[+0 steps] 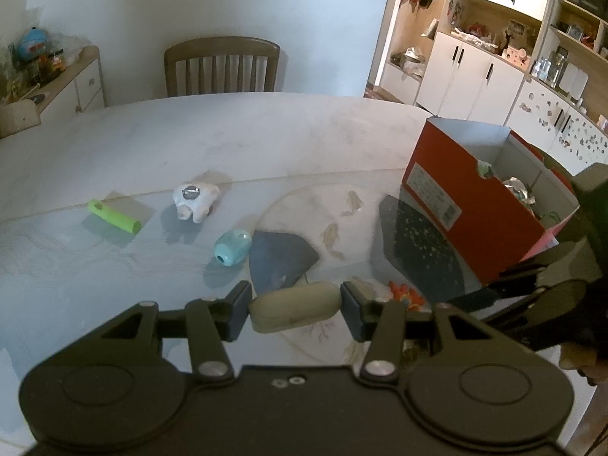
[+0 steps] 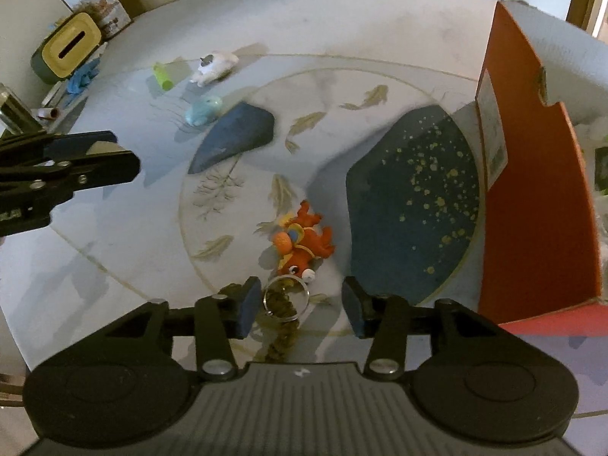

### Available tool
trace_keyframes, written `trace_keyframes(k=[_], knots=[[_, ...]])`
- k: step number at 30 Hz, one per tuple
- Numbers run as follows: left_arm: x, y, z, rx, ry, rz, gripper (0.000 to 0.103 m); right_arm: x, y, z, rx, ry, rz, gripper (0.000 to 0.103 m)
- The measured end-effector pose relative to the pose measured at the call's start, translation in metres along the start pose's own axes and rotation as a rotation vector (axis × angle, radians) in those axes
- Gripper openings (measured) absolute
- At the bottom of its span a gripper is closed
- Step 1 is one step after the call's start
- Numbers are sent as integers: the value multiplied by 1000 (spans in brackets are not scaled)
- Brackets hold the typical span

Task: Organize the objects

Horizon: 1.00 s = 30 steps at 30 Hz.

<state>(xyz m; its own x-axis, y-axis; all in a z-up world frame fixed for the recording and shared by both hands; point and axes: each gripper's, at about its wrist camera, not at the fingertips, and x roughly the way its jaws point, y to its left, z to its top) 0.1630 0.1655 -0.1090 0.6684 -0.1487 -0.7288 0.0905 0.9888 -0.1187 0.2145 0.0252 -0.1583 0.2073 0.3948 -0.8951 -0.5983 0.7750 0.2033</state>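
Objects lie scattered on the pale table [image 1: 266, 133]: a beige oblong case [image 1: 295, 311] is pinched end to end between the spread fingers of the left gripper [image 1: 295, 306], just in front of a dark blue wedge [image 1: 279, 262]. The right gripper [image 2: 300, 304] is held wide open with a metal ring [image 2: 285, 301] between its pads, seemingly untouched, just below an orange plush toy [image 2: 304, 237]. A white label [image 1: 431, 195] is seen on the red box [image 1: 475, 220], its print too small to be read.
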Motion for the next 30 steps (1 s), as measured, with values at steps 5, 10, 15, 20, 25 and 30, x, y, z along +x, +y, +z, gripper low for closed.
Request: trace_keyframes(k=[5, 10, 15, 20, 25, 30], knots=[[-1, 0, -1, -2, 0, 2, 50, 1, -4, 2, 30, -3, 27, 23], [-1, 0, -1, -2, 0, 0, 50, -3, 0, 0, 26, -9, 37, 9], [-1, -1, 0, -7, -3, -3, 50, -15, 9, -5, 8, -18, 74, 6], [-2, -1, 0, -8, -9, -6, 50, -22, 30, -19, -71, 21, 119, 6], [-3, -3, 1, -6, -13, -8, 50, -30, 46, -31, -162, -1, 83, 7], [-3, -3, 0, -5, -13, -10, 50, -24, 47, -34, -199, 31, 53, 8]])
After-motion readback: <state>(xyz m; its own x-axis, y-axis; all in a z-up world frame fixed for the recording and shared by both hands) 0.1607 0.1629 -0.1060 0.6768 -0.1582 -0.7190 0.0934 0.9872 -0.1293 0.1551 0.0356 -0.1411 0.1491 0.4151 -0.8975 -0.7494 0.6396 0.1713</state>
